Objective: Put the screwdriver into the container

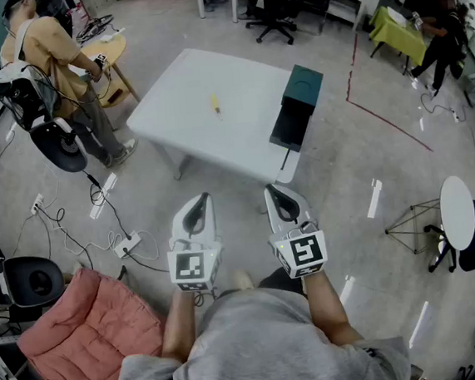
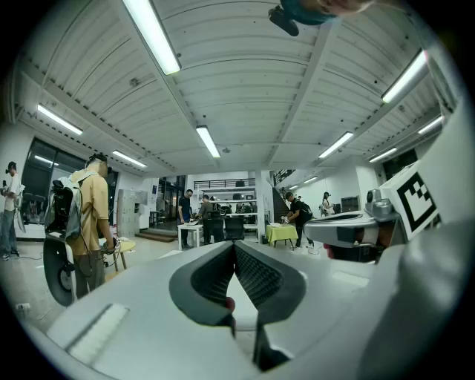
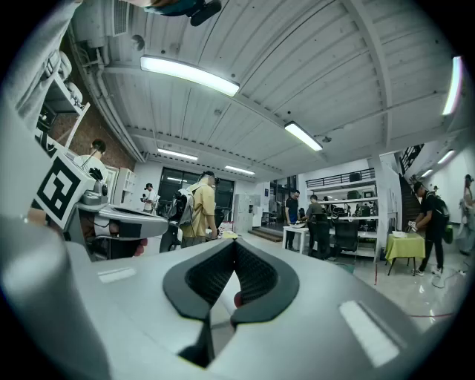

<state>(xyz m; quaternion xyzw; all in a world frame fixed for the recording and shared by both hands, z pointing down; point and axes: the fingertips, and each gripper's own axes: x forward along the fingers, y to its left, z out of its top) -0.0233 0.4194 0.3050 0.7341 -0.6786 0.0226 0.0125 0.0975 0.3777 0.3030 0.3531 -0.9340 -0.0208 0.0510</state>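
Note:
A small yellow screwdriver [image 1: 214,105] lies near the middle of the white table [image 1: 181,128]. A dark green container [image 1: 299,104] with its lid swung open stands at the table's right edge. Both grippers are held side by side in front of the person, well short of the table and over the floor. My left gripper [image 1: 206,197] has its jaws closed together with nothing between them, and so does my right gripper [image 1: 267,189]. In the left gripper view the gripper [image 2: 235,245] points level across the room, as does the gripper [image 3: 234,243] in the right gripper view.
A person in a yellow shirt [image 1: 58,64] stands at a small round table left of the white table. A pink cushion [image 1: 85,337], cables and a power strip [image 1: 126,244] lie on the floor at left. A round stool [image 1: 460,214] stands at right, with office chairs beyond.

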